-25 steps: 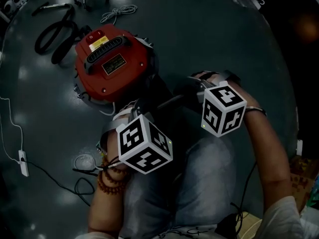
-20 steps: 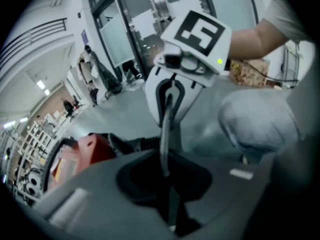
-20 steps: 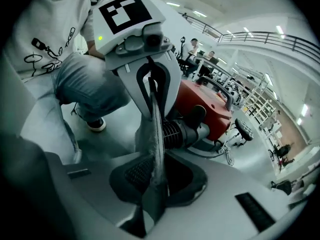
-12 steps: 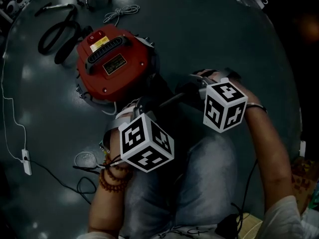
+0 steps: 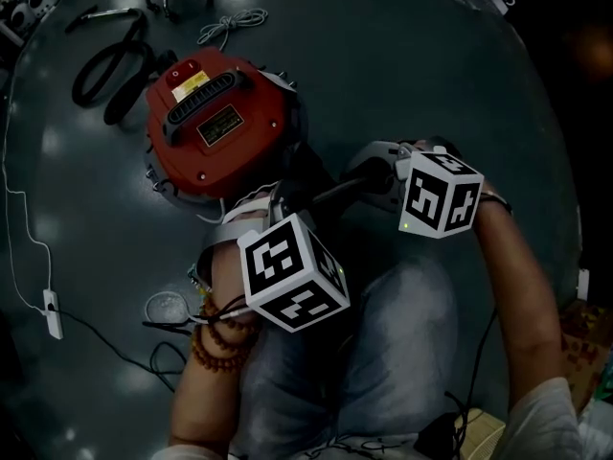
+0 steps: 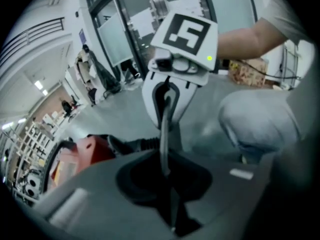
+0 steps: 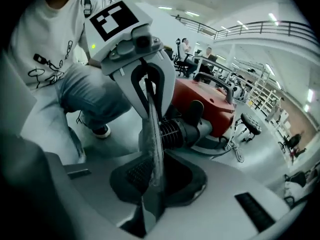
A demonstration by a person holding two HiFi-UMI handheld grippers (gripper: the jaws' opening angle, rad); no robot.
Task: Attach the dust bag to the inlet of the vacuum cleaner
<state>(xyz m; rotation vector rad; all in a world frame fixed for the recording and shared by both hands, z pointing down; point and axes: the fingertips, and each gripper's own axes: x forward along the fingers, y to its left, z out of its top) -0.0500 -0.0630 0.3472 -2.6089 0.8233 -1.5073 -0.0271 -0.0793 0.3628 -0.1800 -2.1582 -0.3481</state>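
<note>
Dark grey floor (image 5: 412,75), open hall with glass partitions (image 6: 125,29). Your left gripper (image 6: 172,211) and right gripper (image 7: 147,209) both pinched the thin dust bag (image 7: 152,149) edge, just beside the red vacuum cleaner (image 5: 215,127); a black hose (image 5: 110,65) lay beyond.

Large open lab hall — mezzanine railing (image 7: 272,26), glass doors (image 6: 122,34), office chairs (image 7: 180,60).

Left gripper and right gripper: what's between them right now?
A thin grey sheet, seen edge-on, spans from the right gripper to the left gripper; both are shut on it. Both gripper views show it.
</note>
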